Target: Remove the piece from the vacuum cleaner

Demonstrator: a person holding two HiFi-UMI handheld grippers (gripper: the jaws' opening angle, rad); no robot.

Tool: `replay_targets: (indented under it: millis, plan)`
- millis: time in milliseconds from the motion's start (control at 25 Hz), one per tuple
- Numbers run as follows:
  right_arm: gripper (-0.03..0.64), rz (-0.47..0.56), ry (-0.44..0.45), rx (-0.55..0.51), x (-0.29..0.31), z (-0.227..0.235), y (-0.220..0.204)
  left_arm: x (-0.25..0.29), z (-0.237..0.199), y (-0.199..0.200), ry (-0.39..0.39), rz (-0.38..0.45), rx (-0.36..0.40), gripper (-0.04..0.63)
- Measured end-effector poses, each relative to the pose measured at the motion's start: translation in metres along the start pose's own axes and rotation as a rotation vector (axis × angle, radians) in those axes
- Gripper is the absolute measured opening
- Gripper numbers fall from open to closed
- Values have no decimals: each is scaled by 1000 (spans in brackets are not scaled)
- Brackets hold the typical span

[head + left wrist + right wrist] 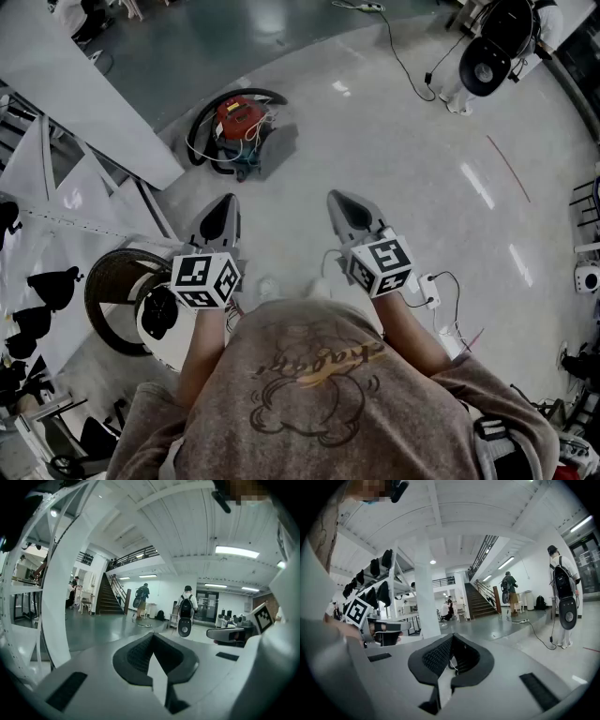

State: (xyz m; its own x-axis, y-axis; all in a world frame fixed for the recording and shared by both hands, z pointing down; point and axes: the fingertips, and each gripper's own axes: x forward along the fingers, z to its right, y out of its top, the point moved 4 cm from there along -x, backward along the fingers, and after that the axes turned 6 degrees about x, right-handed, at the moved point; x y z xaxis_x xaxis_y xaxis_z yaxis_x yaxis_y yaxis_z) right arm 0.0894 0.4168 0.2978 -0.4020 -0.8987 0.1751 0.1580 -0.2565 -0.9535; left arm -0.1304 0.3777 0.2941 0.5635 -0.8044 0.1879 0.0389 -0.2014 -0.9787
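The vacuum cleaner (239, 120) is a small red canister lying on the pale floor ahead of me, with a black hose (251, 94) looped around it and white cord over its top. Which piece comes off it I cannot make out from here. My left gripper (225, 204) and right gripper (339, 201) are held side by side close to my body, pointing forward, well short of the vacuum. Both are shut with nothing in them, as the left gripper (152, 637) and right gripper (451, 637) show in their own views. Neither gripper view shows the vacuum.
A white slanted panel (84, 84) and a rack of black items (42, 291) stand at my left. A round dark hoop (105, 286) lies by my left arm. A power strip with cable (429, 289) lies at my right. A person (487, 52) stands far ahead at the right, and stairs (107, 597) rise in the distance.
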Motion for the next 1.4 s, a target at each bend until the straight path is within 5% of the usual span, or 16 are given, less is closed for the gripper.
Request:
replay_targets:
  millis: [680, 1400]
  plan:
    - [0, -13, 50, 47, 5, 68, -5, 39, 29, -15, 74, 11, -36, 2]
    - [0, -60, 11, 74, 187, 138, 28, 210, -93, 10, 43, -19, -61, 3]
